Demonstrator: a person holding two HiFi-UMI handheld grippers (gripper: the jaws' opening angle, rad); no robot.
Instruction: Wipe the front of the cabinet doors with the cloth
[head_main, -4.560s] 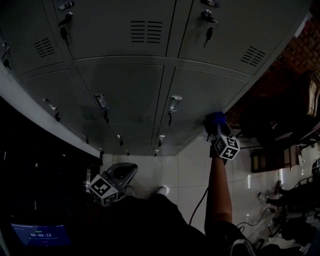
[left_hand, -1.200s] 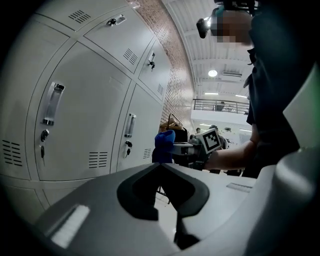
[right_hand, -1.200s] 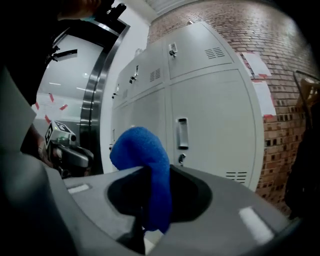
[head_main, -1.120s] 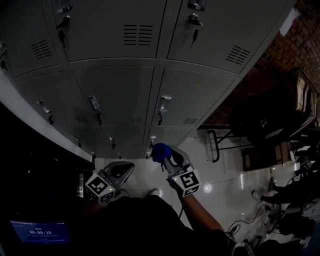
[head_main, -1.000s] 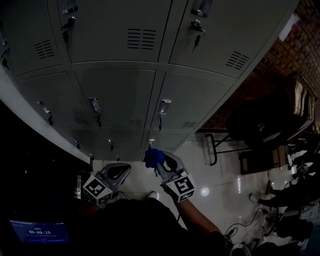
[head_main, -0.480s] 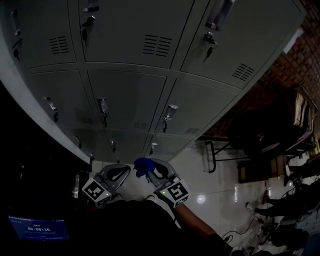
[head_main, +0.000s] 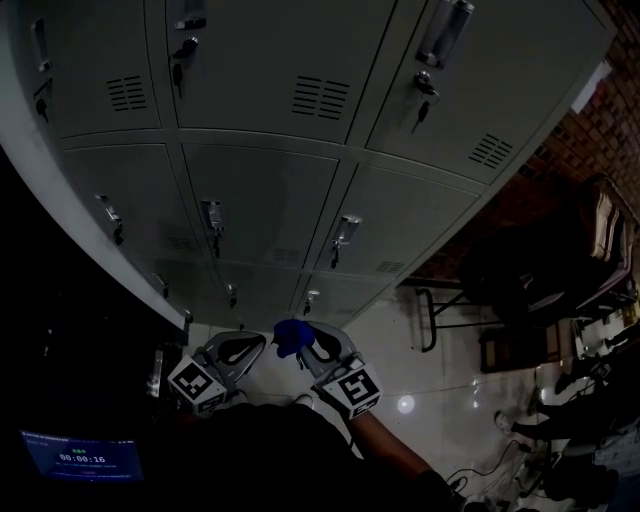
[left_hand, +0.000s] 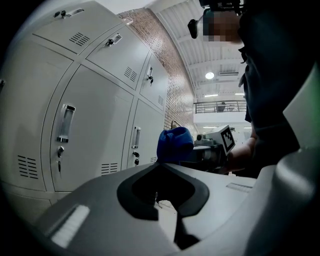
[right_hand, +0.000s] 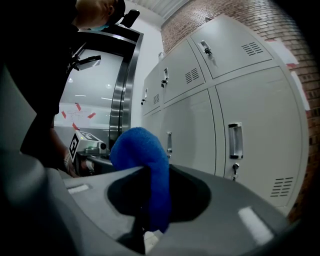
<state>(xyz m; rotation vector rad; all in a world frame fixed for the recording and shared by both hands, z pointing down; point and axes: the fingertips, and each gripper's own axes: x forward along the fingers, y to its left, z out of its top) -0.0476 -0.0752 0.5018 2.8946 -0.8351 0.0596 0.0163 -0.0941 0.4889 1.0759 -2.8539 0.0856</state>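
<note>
Pinching cloth (right_hand: 145, 170), right hand-held gripper (head_main: 297, 346) seemingly off doors (head_main: 262, 200).

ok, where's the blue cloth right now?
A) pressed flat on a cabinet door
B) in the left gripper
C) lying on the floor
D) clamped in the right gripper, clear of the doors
D: the right gripper has its jaws shut on the blue cloth, and the head view shows it held low, off the cabinet doors; the left gripper holds nothing.
</note>
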